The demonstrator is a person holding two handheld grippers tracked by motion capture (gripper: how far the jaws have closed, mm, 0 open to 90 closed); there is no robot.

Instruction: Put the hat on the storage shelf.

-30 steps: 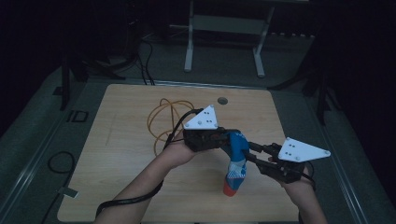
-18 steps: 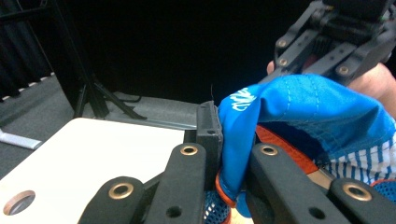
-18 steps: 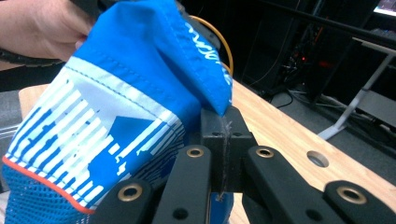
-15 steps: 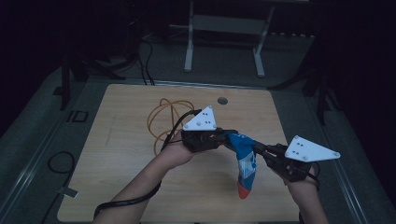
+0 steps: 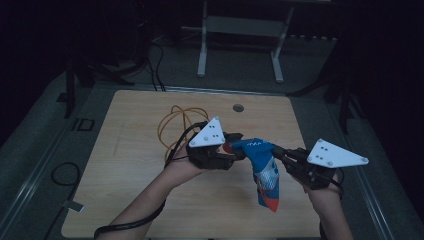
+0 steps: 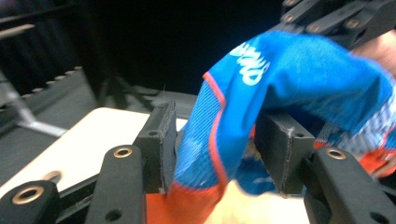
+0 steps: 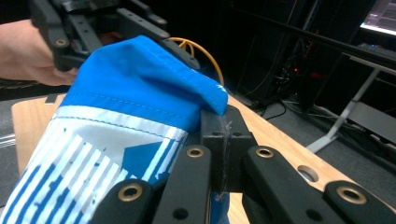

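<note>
Blue fabric sock with orange trim [image 5: 262, 167] hangs above the wooden worktop [image 5: 135, 170], pinched in the clenched right tongs [image 5: 278, 153]. Left tongs [image 6: 219, 140] have just been opening, cloth loose between them. Handover looks under way; next, left backs clear.

— Light wooden table [image 5: 125, 165], rounded corners, standing on grey floor [image 5: 45, 165].
— On top?
— Coil of orange cable [image 5: 176, 122] near the middle, lying flat. Black cable [image 5: 175, 150] trailing across beside it.
— Anything else?
— Round hole [image 5: 238, 107] near the far edge. Small dark label [image 5: 82, 124] by the left edge.
</note>
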